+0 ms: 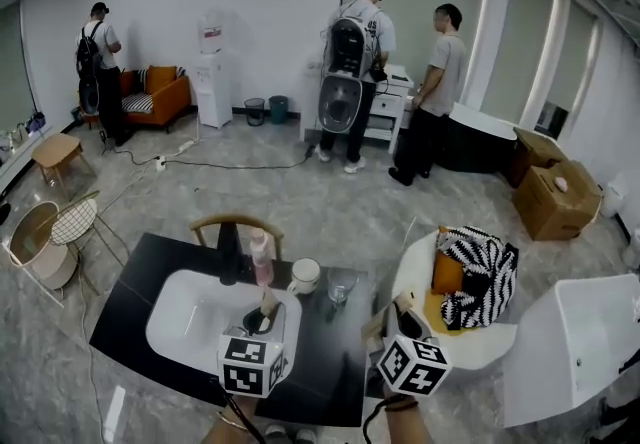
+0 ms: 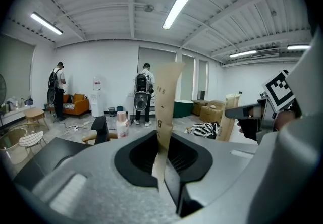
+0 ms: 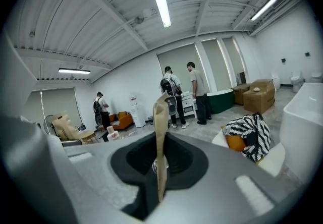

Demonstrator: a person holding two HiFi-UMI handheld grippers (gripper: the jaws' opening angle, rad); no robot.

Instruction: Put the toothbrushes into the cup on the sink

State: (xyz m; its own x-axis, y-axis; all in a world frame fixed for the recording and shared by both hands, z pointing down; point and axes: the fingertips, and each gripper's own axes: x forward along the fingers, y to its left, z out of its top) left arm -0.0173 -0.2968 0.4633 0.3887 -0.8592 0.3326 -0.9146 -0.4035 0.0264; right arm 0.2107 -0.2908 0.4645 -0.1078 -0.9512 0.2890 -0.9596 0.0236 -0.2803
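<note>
left gripper [image 2: 161,155] clenched on a paper-wrapped toothbrush [image 2: 165,102]; right gripper [image 3: 159,170] grasps another toothbrush [image 3: 160,127]. white cup [image 1: 305,275] stands on the dark worktop [image 1: 125,307] beside the sink [image 1: 190,324].

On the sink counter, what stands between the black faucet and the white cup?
A pink bottle stands between the black faucet and the white cup; the head view shows it.

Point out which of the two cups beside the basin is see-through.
The clear glass, the right-hand one of the pair in the head view. The white mug beside it is opaque and stands nearer the pink bottle.
</note>
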